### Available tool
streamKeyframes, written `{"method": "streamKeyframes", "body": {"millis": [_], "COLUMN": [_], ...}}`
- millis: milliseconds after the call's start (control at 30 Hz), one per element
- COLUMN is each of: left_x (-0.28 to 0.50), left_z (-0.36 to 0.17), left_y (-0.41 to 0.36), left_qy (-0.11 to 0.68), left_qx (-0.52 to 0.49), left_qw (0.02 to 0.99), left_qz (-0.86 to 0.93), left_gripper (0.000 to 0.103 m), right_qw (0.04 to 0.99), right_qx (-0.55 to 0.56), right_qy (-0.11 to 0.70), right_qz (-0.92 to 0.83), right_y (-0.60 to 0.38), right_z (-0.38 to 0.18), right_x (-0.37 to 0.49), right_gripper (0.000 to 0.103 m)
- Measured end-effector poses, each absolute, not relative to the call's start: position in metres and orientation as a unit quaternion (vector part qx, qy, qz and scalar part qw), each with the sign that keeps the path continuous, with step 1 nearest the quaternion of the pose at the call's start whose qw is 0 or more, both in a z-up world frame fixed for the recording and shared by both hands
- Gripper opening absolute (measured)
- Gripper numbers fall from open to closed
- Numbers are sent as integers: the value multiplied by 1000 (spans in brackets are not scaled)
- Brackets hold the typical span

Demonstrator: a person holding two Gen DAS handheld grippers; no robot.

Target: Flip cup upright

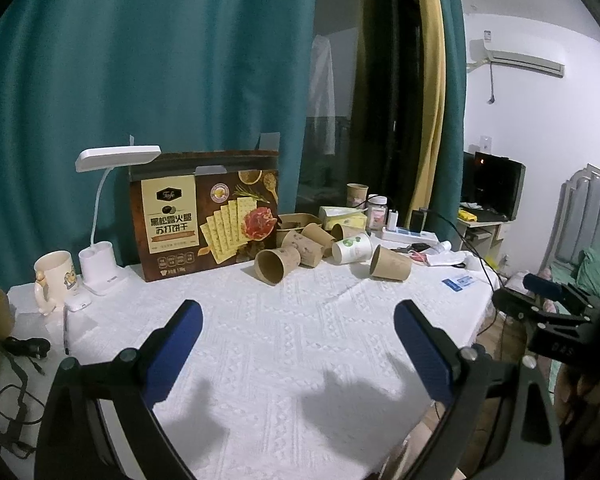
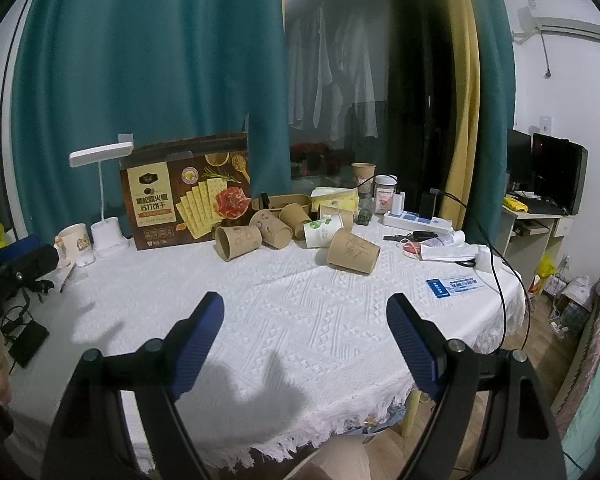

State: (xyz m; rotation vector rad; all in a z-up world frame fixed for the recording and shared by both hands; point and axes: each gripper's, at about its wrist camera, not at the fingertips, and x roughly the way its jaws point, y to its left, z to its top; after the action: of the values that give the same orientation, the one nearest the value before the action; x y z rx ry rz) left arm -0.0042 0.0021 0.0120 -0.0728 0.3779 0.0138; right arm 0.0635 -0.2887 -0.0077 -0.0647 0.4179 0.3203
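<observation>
Above the bench's near edge, the left gripper (image 1: 298, 320) and right gripper (image 2: 305, 314) hover tilted slightly down, fingers spread wide and empty — well apart from the paper cups (image 1: 278, 265) tipped over near the far edge, several overlapping.

- On my feed the only clearly readable print is on the cracker box (image 1: 206, 216): big Chinese characters 黑松露火腿 over 苏打饼干.
- Small script logo above that on the box, looks like "Tafe", not sure.
- Blue card (image 2: 454, 285) on the table has print, too tiny to read.
- Jar (image 2: 385, 195) label and the cups' markings: can't make them out.
</observation>
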Motion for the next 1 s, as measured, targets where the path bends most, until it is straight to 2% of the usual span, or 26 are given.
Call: {"method": "streamKeyframes", "body": {"millis": [1000], "left_x": [-5], "left_z": [11], "left_y": [5], "left_qy": [187], "left_qx": [-38], "left_qw": [982], "left_qz": [3], "left_gripper": [97], "right_qw": [965], "right_qx": [-33], "right_qy": [204], "right_qz": [159], "right_y": [-289], "right_z": [-9], "right_x": [63], "right_gripper": [82]}}
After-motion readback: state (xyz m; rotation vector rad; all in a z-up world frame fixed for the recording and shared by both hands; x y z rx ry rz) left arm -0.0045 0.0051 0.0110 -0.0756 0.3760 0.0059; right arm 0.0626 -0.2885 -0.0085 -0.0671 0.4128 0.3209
